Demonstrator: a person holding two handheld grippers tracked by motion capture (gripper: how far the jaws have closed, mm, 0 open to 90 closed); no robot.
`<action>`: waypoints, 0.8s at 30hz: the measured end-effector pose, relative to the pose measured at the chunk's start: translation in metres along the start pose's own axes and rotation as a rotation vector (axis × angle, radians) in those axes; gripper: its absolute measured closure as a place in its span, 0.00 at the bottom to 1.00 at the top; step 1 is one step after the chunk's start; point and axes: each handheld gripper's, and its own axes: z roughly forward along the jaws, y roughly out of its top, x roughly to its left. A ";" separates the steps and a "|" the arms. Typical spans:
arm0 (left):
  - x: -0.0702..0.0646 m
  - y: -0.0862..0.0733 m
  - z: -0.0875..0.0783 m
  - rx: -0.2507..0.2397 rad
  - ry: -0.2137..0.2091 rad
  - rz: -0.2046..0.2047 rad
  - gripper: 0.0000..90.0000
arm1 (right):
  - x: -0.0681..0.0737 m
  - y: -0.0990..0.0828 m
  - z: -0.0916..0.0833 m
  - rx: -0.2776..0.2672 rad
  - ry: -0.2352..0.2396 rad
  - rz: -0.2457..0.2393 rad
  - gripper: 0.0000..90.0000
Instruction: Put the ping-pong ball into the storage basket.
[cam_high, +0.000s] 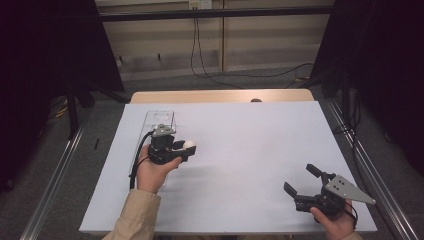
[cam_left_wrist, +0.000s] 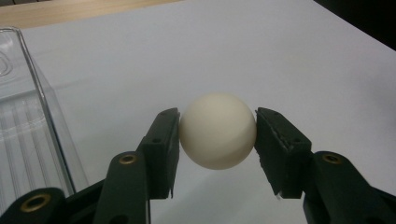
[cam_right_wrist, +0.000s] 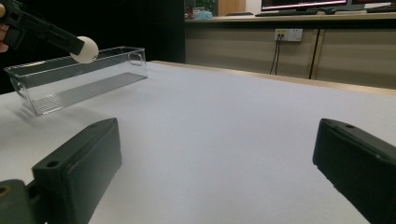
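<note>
While the high view looks down on the white surface (cam_high: 240, 165), the left gripper (cam_high: 186, 146) sits at its left side, held up by the person's left hand (cam_high: 152, 172), w/ a white ball (cam_high: 189, 145) pinched in its jaws just beside a clear plastic box (cam_high: 156, 125). Right gripper (cam_high: 302, 180) is well apart, near the front right corner, jaws spread wide w/ nothing between them.

Left gripper view: jaws are closed onto the ball (cam_left_wrist: 218, 130), one pad on each side, ball held above the surface; the clear box's (cam_left_wrist: 25, 140) wall stands at the left edge.

Right gripper view: its own two jaws stand far apart over bare surface. Farther off, upper left, the left gripper (cam_right_wrist: 70, 43) holds the ball (cam_right_wrist: 87, 49) at the box's (cam_right_wrist: 79, 77) rim; can't tell if it's over or just beside the opening.
</note>
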 end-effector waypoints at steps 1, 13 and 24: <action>0.001 0.000 0.000 0.000 -0.001 -0.001 0.57 | 0.000 0.000 0.000 0.001 0.001 -0.001 0.01; 0.008 0.000 -0.008 0.001 0.020 -0.003 0.57 | 0.000 0.000 0.000 -0.002 0.000 0.000 0.01; 0.017 -0.003 -0.016 -0.011 0.034 -0.021 0.57 | 0.000 0.000 0.000 -0.001 0.001 0.002 0.01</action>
